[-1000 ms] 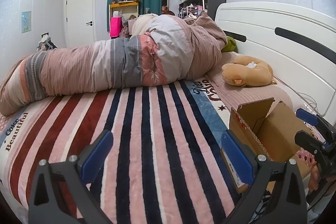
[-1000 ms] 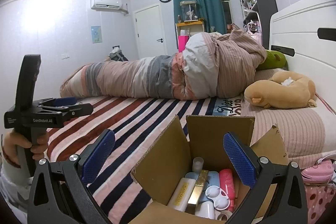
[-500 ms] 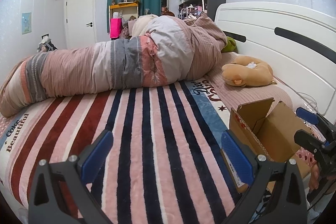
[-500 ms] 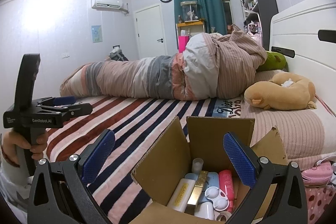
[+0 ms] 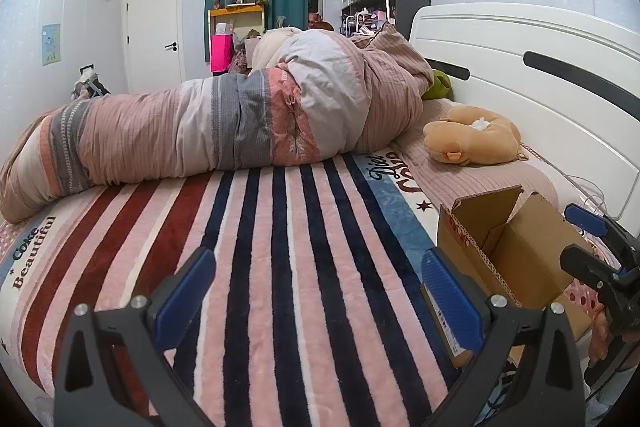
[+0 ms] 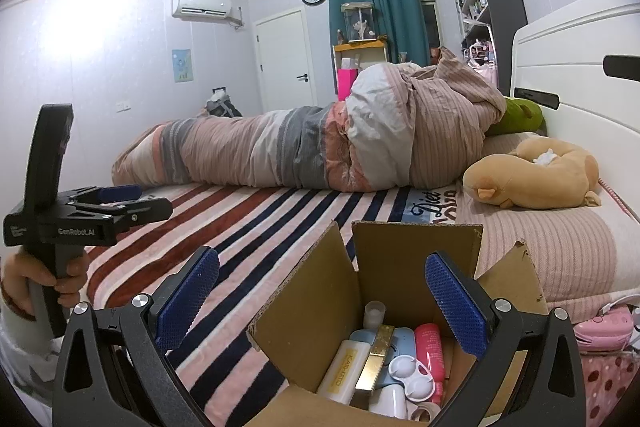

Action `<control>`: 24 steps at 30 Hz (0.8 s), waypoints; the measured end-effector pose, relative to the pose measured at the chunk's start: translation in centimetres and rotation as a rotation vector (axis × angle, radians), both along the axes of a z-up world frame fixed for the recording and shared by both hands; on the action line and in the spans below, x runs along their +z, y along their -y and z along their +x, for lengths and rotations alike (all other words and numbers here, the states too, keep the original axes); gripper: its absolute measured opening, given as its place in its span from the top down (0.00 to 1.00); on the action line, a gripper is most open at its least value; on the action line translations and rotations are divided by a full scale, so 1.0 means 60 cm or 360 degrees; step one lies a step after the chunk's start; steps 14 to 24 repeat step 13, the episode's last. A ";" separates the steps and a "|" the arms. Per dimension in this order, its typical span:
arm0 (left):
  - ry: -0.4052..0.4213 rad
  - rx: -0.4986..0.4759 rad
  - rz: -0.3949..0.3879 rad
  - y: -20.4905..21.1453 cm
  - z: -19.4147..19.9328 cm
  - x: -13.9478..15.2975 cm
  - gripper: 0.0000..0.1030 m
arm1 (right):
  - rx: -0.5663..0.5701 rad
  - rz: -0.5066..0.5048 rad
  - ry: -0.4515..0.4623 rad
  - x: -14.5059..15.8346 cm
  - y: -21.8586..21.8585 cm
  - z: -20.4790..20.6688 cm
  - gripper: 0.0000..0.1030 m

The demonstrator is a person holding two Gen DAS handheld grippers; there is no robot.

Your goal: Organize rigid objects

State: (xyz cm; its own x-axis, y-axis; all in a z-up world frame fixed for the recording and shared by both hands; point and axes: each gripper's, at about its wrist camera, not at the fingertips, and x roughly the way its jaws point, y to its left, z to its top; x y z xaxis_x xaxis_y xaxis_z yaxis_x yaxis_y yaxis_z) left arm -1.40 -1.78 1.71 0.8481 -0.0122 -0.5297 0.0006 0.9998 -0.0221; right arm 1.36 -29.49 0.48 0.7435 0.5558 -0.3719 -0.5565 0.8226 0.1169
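Striped bedding (image 5: 280,267) lies under both your grippers. Your right gripper (image 6: 322,297) hangs spread wide and empty above the open cardboard box (image 6: 384,267), where a cream bottle (image 6: 347,367) reads "KAO-SHITO" among jars and tubes. Left of the box, your left gripper (image 5: 316,295), marked "GenRobot.AI", gapes empty. Beyond the box, the blanket reads "Diet"; a plush toy (image 6: 532,179) lies farther off.

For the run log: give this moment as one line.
left gripper: open, empty | right gripper: open, above cardboard box | pink bottle: in box
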 end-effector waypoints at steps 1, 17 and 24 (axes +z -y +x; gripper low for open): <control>-0.0001 0.0001 0.0001 0.000 0.000 0.000 0.01 | 0.0001 0.0002 -0.0001 0.000 -0.001 0.000 0.00; -0.0007 0.0012 -0.0004 0.001 -0.002 -0.003 0.01 | 0.0004 0.0003 0.0000 0.000 0.000 0.001 0.00; -0.0007 0.0012 -0.0004 0.001 -0.002 -0.003 0.01 | 0.0004 0.0003 0.0000 0.000 0.000 0.001 0.00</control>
